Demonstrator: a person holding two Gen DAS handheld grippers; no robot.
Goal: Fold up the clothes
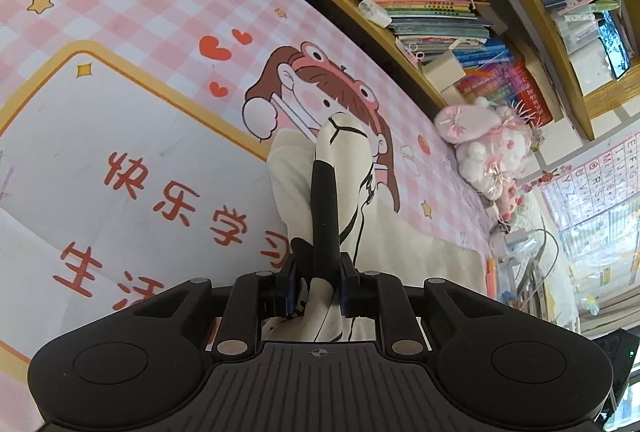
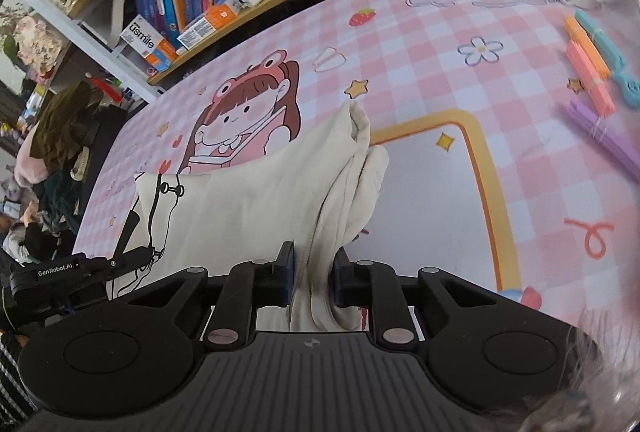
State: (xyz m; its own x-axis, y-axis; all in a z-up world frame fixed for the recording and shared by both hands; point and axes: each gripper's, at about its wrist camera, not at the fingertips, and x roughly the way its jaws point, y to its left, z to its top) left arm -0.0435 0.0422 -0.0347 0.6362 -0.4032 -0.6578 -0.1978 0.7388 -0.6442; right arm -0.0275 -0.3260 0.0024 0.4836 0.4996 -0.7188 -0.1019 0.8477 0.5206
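Left wrist view: the left gripper [image 1: 320, 284] has its jaws closed tight on a bunched ridge of the cream garment [image 1: 292, 184], which runs up toward twelve o'clock over the pink checked desk mat [image 1: 120, 12]. A black printed line crosses the cloth near the tip.

Right wrist view, same story: the right gripper [image 2: 314, 280] is pinched down on a thick gathered fold of that cream garment [image 2: 248, 200], the fabric stretched between both tools, with the left one showing at nine o'clock. The loose end flops toward one o'clock onto the mat.

By the look of it, this is soft, light knit, limp and prone to sagging and bunching. I'd judge edges, hems or corners the best holds, keeping the span taut so layers don't slide.
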